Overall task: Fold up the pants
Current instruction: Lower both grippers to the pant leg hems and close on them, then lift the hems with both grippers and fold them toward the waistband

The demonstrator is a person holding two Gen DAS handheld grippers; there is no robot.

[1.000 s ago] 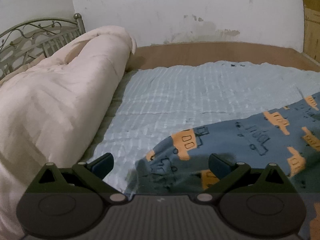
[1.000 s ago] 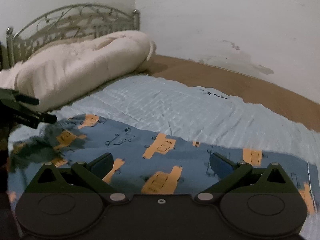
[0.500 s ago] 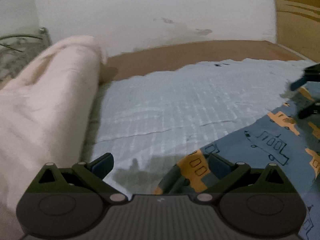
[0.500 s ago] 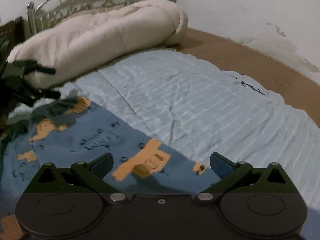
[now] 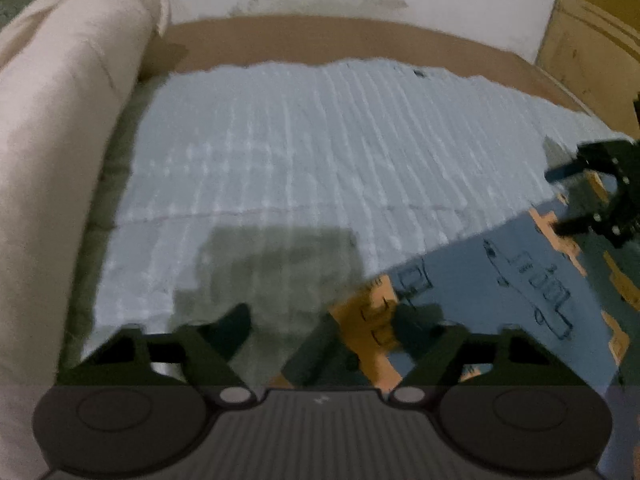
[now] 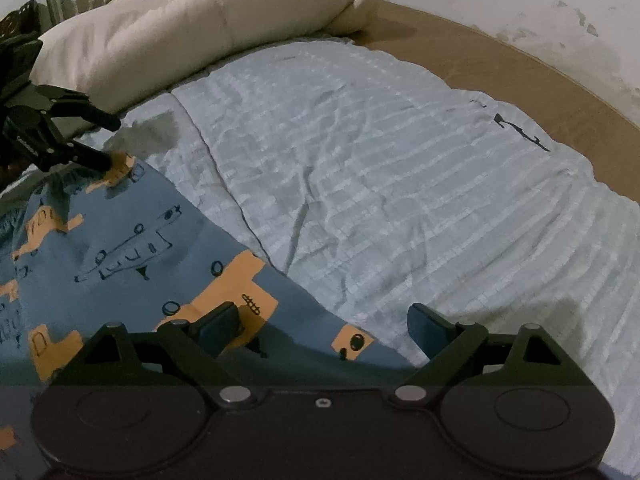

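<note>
1. My left gripper [image 5: 322,320], jaws spread, hovers over the edge of the blue cotton pants with orange vehicle print [image 5: 500,292].
2. My right gripper [image 6: 324,320], also spread, straddles the pants' edge.
3. Pants lie flat on the pale blue ribbed bedspread [image 6: 400,168], beside a cream rolled duvet [image 6: 192,24].

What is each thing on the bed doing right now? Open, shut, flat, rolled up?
left gripper: open, fingers low at the pants' corner
right gripper: open, fingers astride the pants' edge
pants: spread flat, not gripped
light blue blanket: spread, wrinkled
cream comforter: rolled up
</note>
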